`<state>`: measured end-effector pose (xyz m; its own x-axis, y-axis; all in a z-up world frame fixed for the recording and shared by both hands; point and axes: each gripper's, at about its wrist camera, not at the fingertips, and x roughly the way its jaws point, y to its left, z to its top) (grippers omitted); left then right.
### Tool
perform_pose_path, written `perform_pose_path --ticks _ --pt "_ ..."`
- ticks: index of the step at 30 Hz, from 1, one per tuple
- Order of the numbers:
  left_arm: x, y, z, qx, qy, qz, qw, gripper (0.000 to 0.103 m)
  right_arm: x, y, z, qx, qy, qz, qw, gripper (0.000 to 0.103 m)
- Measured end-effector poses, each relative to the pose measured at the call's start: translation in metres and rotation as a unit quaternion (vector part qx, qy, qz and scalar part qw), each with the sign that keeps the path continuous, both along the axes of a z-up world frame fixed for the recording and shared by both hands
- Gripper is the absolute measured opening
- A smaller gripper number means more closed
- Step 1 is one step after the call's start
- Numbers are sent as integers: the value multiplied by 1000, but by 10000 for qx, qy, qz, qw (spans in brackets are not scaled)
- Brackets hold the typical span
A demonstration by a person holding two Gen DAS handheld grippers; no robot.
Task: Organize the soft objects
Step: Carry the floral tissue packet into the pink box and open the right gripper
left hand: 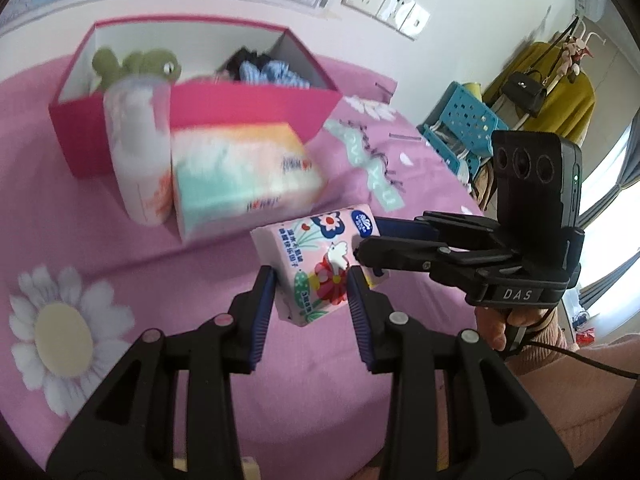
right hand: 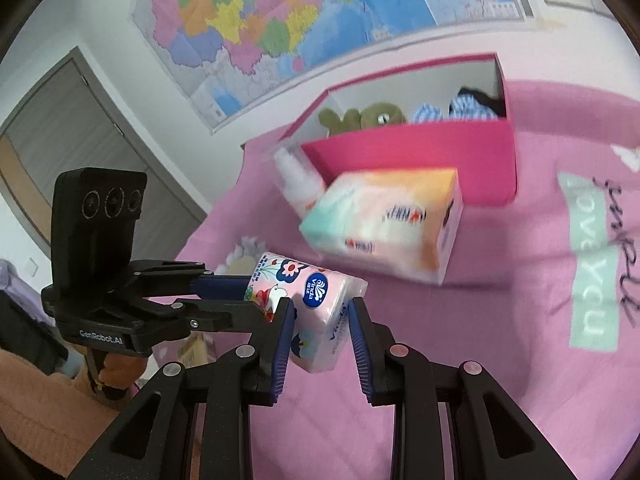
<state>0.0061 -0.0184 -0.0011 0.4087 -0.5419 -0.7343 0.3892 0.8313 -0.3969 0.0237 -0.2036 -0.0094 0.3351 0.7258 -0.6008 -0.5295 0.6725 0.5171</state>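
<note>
A small pink pack of tissues (left hand: 320,256) (right hand: 316,284) with a flower print hangs just above the pink bedsheet (left hand: 168,280). My left gripper (left hand: 312,276) (right hand: 248,292) is shut on one end of it. From the other side my right gripper (right hand: 320,304) (left hand: 360,240) is shut on the same pack. Behind stands an open pink box (left hand: 256,104) (right hand: 420,156) holding a green plush toy (left hand: 148,62) (right hand: 360,116) and blue striped cloth (left hand: 276,72) (right hand: 460,106). A larger tissue pack (left hand: 244,176) (right hand: 384,220) lies in front of the box.
A white bottle (left hand: 136,148) (right hand: 298,180) leans against the box beside the larger pack. A blue crate (left hand: 464,120) and a yellow garment (left hand: 560,92) stand past the bed's right side. A wall map (right hand: 280,20) hangs behind the bed, and a door (right hand: 72,128) is at the left.
</note>
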Motion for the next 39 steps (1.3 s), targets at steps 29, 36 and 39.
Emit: perform_pose_path --ticks 29,36,39 --pt "73 -5 55 250 -720 221 9968 39 71 0 62 130 -901 -351 9952 29" --pt "103 -1 58 287 -639 335 9970 39 96 7 70 133 -1019 -379 9940 29" --pt "115 0 59 338 -612 401 9967 39 107 10 71 108 -1005 -409 9940 29"
